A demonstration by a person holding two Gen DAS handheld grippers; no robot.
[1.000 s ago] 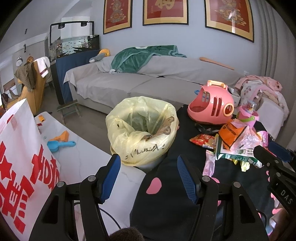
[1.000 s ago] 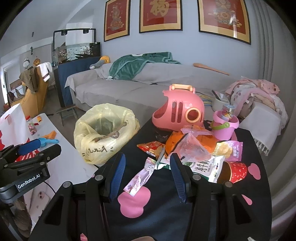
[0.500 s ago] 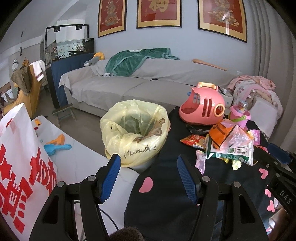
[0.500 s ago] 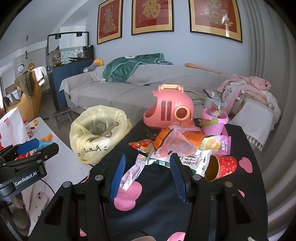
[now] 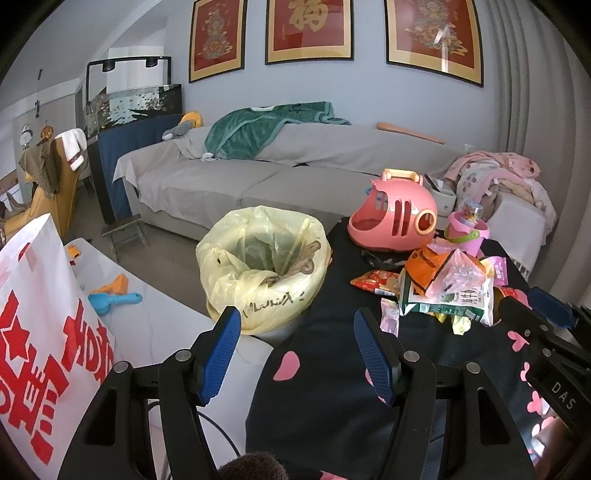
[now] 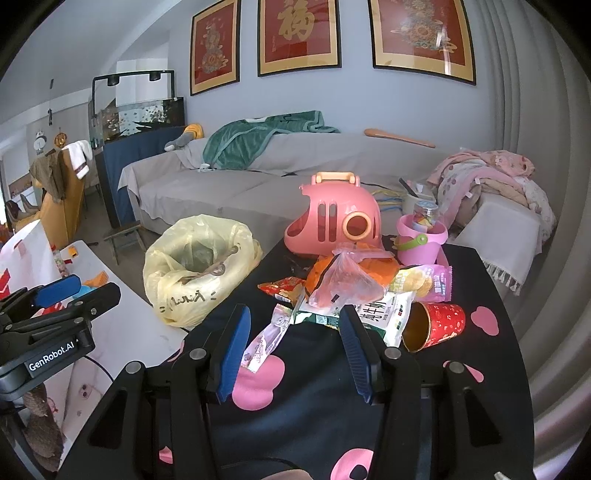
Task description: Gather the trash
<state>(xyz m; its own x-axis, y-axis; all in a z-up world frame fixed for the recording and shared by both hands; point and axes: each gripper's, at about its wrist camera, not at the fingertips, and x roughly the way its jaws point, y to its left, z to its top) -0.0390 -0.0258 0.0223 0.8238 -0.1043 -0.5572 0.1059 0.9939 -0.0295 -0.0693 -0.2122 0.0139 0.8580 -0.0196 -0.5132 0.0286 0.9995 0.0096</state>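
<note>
While beyond right tool, wrappers.

A pink toy carrier with an orange handle stands at the far edge of the black cloth-covered surface. A pink toy bucket stands just beside it, to its right. A grey sofa runs along the wall, with a green blanket draped over its back. Three red framed pictures hang above. A fish tank stands left of the sofa. A blue toy scoop lies on the white surface.
</note>
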